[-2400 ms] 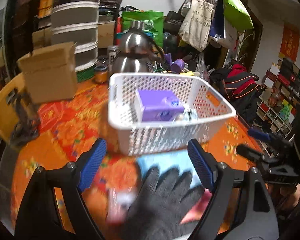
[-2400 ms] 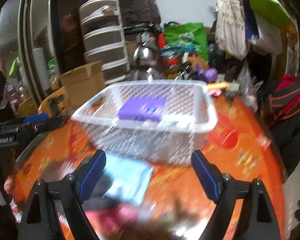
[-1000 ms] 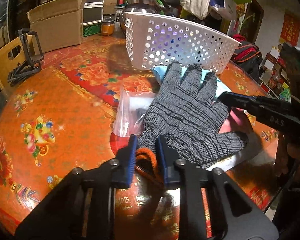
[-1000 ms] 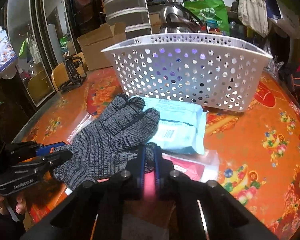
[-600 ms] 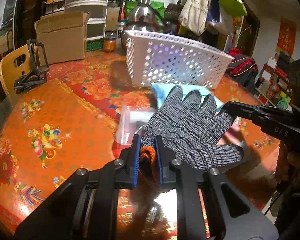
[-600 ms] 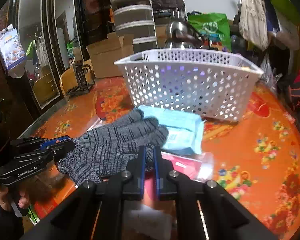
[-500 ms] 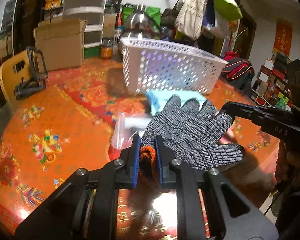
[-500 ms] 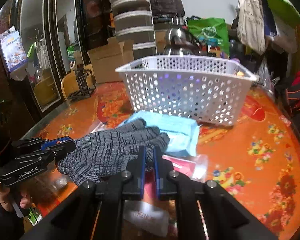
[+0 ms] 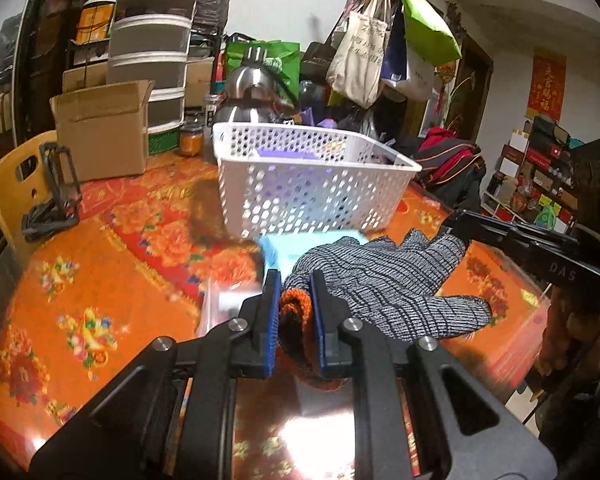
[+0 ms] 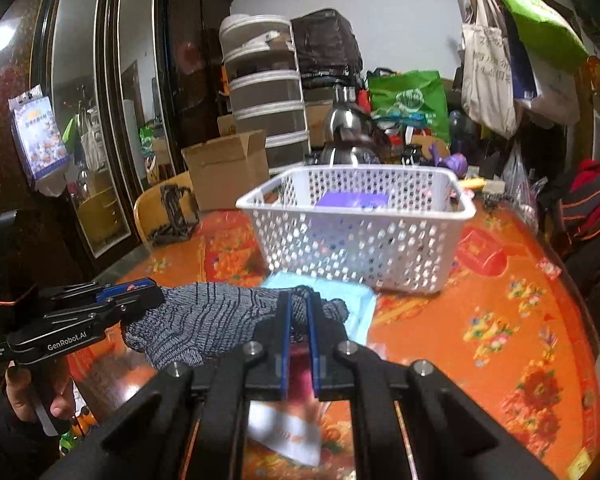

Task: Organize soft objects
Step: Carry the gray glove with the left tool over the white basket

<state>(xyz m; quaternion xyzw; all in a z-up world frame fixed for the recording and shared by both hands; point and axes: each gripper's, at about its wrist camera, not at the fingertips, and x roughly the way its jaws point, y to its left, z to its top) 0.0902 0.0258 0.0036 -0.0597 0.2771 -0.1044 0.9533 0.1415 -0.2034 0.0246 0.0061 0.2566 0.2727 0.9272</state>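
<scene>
A grey knit glove [image 9: 384, 280] with an orange cuff hangs stretched between both grippers, above the orange table. My left gripper [image 9: 294, 300] is shut on the cuff. My right gripper [image 10: 298, 312] is shut on the glove's fingertips [image 10: 300, 304]; the glove also shows in the right wrist view [image 10: 212, 320]. The white perforated basket [image 9: 312, 184] stands behind it, with a purple pack [image 10: 352, 202] inside. A light blue soft pack [image 10: 352, 300] lies on the table under the glove, in front of the basket [image 10: 360, 240].
A clear bag [image 9: 224, 304] and a red-and-white packet [image 10: 288, 428] lie on the table below the glove. A cardboard box [image 9: 100, 128], a steel kettle [image 9: 252, 92] and stacked drawers stand behind. A yellow chair [image 9: 16, 184] is at the left edge.
Both grippers shut on the glove and lifted it off the table; it now hangs higher and closer to basket-rim height. The views tilted up.
</scene>
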